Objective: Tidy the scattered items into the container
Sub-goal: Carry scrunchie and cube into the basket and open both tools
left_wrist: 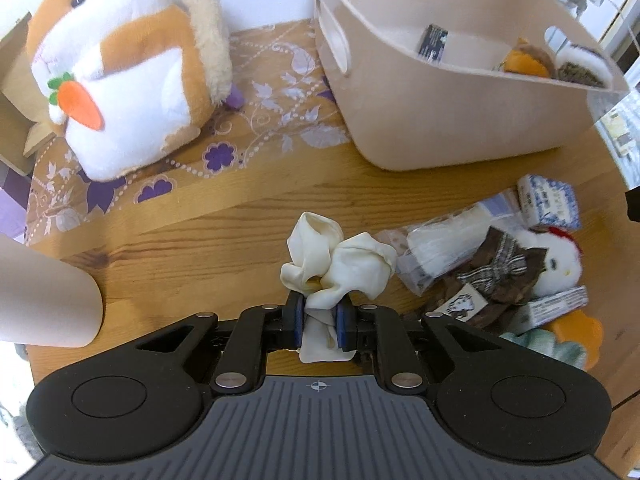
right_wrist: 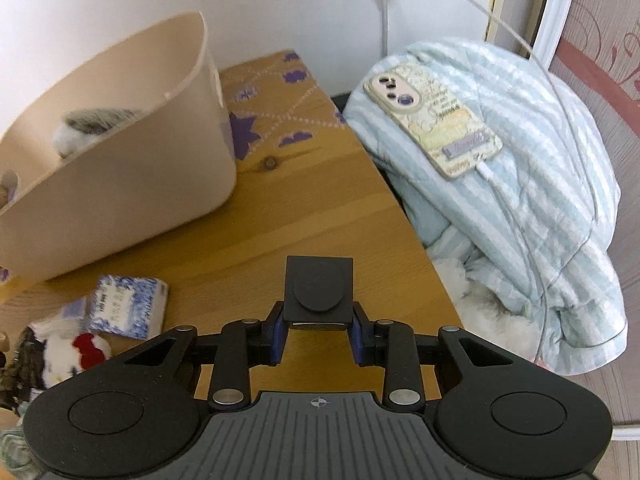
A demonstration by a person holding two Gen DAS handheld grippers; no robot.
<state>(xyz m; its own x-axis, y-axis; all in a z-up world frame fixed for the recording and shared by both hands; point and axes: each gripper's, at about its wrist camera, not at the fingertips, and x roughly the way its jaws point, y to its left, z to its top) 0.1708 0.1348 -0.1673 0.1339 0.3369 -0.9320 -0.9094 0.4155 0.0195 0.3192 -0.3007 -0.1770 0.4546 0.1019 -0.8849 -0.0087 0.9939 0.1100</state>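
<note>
The left gripper [left_wrist: 319, 322] is clamped on a crumpled white glove [left_wrist: 338, 264] above the wooden surface [left_wrist: 208, 236]. The right gripper [right_wrist: 319, 334] grips a black square pad [right_wrist: 319, 288]. Ahead, the beige bin [left_wrist: 440, 92] holds a dark packet [left_wrist: 432, 42] and plush toys [left_wrist: 528, 60].

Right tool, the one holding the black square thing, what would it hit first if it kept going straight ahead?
Probably bare wooden table: the right tool, shut on the black square piece, points past the beige bin on its left. Depth is unclear.
</note>
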